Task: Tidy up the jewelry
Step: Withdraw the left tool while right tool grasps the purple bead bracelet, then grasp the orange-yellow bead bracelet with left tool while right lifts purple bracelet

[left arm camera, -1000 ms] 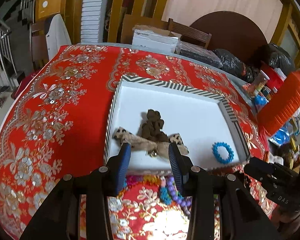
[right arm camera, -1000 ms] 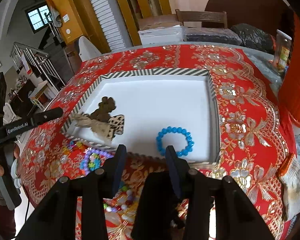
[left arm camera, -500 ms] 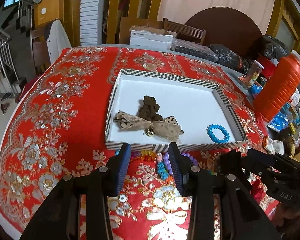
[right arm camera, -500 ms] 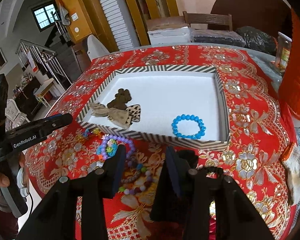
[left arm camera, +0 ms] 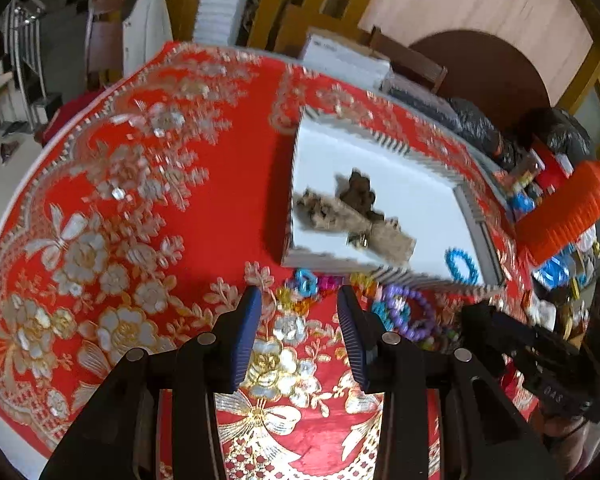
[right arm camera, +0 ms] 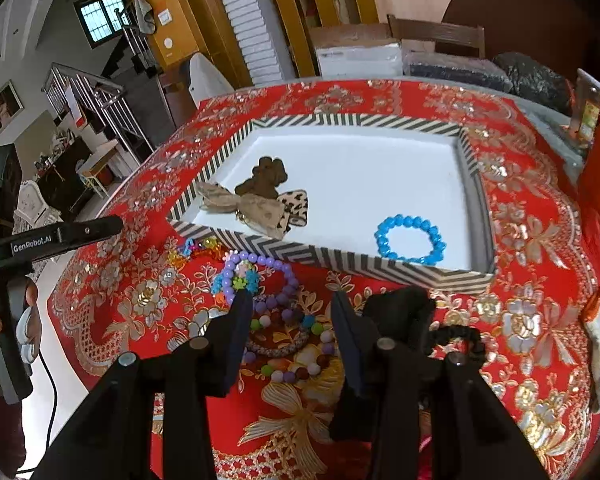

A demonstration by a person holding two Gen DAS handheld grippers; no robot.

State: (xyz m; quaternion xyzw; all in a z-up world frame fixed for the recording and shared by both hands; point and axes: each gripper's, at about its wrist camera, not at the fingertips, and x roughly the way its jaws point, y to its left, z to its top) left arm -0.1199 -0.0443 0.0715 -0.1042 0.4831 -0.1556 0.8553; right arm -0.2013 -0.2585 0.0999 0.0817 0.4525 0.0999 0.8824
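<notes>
**Red cloth, loose beads, two empty grippers lining up**

Red and gold embroidered tablecloth (right arm camera: pixel 532 240) is filling both views, and the loose jewelry is lying on it just in front of the white tray with the black-and-white striped rim (right arm camera: pixel 340 258). Inside that tray a blue beaded bracelet (right arm camera: pixel 410 239), a tan fabric bow (right arm camera: pixel 240 204) and a dark brown fabric flower piece (right arm camera: pixel 266 174) are already sitting.

The right gripper (right arm camera: pixel 292 322) is hovering with its jaws parted and nothing between them, right above the pile: a purple beaded bracelet (right arm camera: pixel 278 276) and a pastel multicoloured bead strand (right arm camera: pixel 296 360) are overlapping there. The left gripper (left arm camera: pixel 298 320) is also standing parted and empty, aiming at the small colourful charm cluster (left arm camera: pixel 312 286) beside the tray's near wall; that view is blurring.

To do this pick well, I judge the right jaws should be straddling one strand only, at a free arc away from the overlap, and closing low against the cloth. Otherwise a neighbour is likely coming up tangled. A black scrunchie (right arm camera: pixel 456 336) is lying just right of the fingers and could snag.
</notes>
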